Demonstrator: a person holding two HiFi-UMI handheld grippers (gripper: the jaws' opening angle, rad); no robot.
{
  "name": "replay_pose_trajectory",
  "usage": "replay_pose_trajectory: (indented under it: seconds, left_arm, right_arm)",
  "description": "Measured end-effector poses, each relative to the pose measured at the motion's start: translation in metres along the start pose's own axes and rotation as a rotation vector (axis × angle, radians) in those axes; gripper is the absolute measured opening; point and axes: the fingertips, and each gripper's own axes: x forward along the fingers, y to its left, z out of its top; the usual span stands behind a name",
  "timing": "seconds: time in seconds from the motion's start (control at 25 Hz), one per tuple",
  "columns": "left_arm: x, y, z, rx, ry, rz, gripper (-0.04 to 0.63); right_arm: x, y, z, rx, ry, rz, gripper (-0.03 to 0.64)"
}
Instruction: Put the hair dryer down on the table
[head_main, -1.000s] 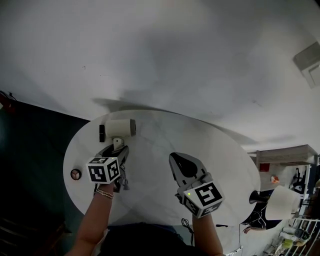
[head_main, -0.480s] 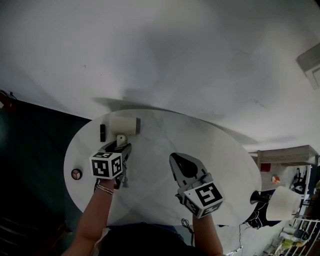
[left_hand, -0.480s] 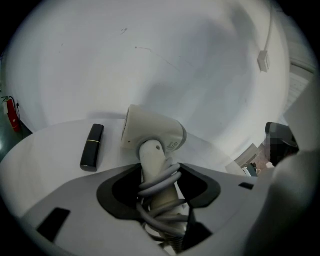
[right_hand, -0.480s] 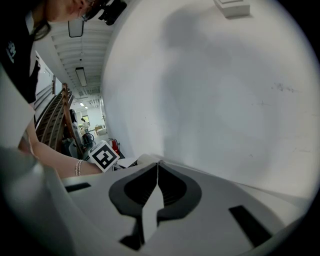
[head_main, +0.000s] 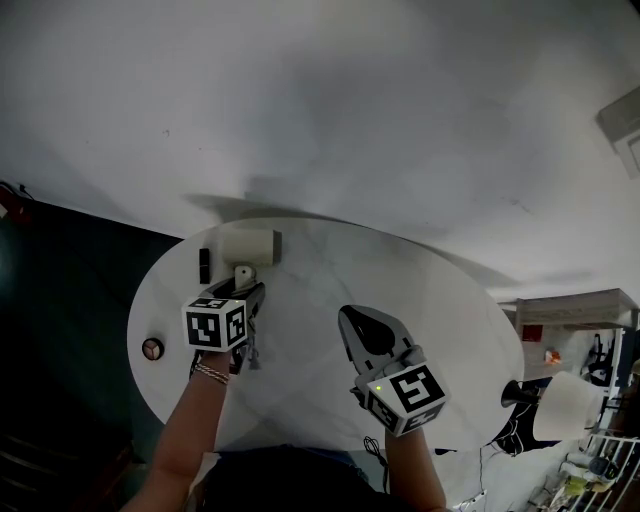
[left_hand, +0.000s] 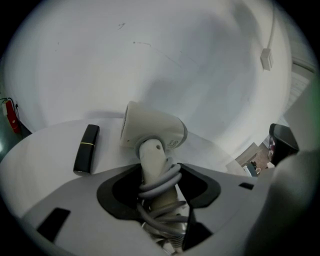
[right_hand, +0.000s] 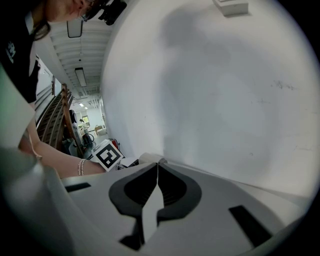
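Observation:
The cream hair dryer (head_main: 249, 246) is over the far left of the round white table (head_main: 420, 300), its head lying sideways. My left gripper (head_main: 244, 293) is shut on its handle. In the left gripper view the handle (left_hand: 156, 170), wound with grey cord, stands between the jaws of the left gripper (left_hand: 159, 189), and the dryer's head (left_hand: 150, 131) is low over the tabletop. Whether it touches the table I cannot tell. My right gripper (head_main: 347, 316) hovers over the table's middle, shut and empty, with its tips (right_hand: 157, 165) pressed together.
A small black stick-shaped object (head_main: 204, 265) lies just left of the dryer, also in the left gripper view (left_hand: 86, 149). A small round object (head_main: 151, 348) sits near the table's left edge. A white lampshade (head_main: 565, 403) and shelves stand off the table's right side.
My left gripper has carried the hair dryer slightly farther away and to the right, and the dryer's head has turned a little. The right gripper has stayed in place.

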Motion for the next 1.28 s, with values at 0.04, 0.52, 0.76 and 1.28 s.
replay_pose_trajectory:
  seconds: [0.04,0.52,0.76,1.28]
  left_arm:
    - [0.001,0.000,-0.001,0.003,0.003,0.000,0.233]
    - [-0.001,-0.002,-0.003,0.010,-0.005,-0.016,0.247]
    - [-0.015,-0.005,-0.004,0.011,-0.026,-0.034,0.256]
    - [-0.080,-0.035,0.001,-0.041,-0.145,-0.113,0.256]
  right_arm:
    - [0.000,0.000,0.000,0.000,-0.001,0.001,0.020]
    - [-0.007,0.004,0.000,-0.001,-0.010,0.003,0.020]
    - [-0.011,0.009,0.001,-0.006,-0.018,0.004,0.020]
    - [-0.031,0.033,0.014,-0.045,-0.065,0.031,0.020]
